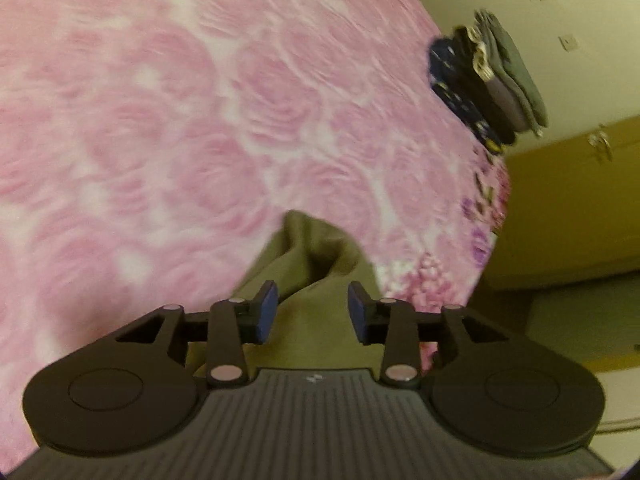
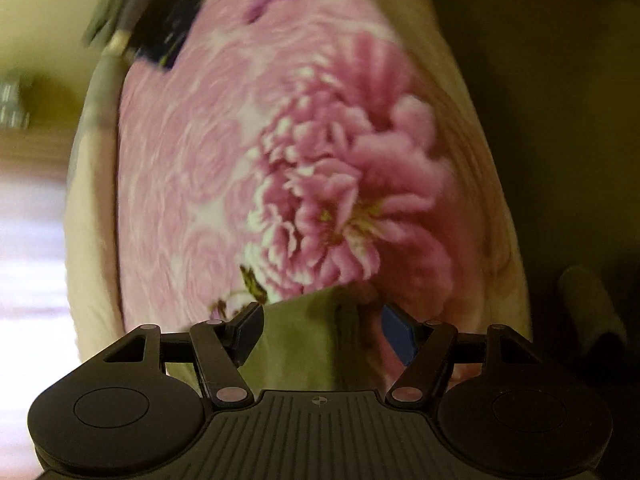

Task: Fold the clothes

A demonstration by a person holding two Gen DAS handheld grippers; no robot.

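Both grippers, left gripper (image 1: pixel 312 308) and right gripper (image 2: pixel 320 330), hover fingers apart over the rumpled olive-green garment (image 1: pixel 316 264) on the pink rose-print bedspread (image 1: pixel 168 120); pinching matching edges squarely should keep any fold even.

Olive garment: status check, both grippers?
Left gripper open, olive garment bunched between the pads, not pinched. Right gripper open over the same cloth. Folded stack at far edge of pink floral blanket; nothing blocking.

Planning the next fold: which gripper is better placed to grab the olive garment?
Left, probably. The left gripper has a raised fold of the olive garment centred between its open fingers; the right gripper only reaches its edge.
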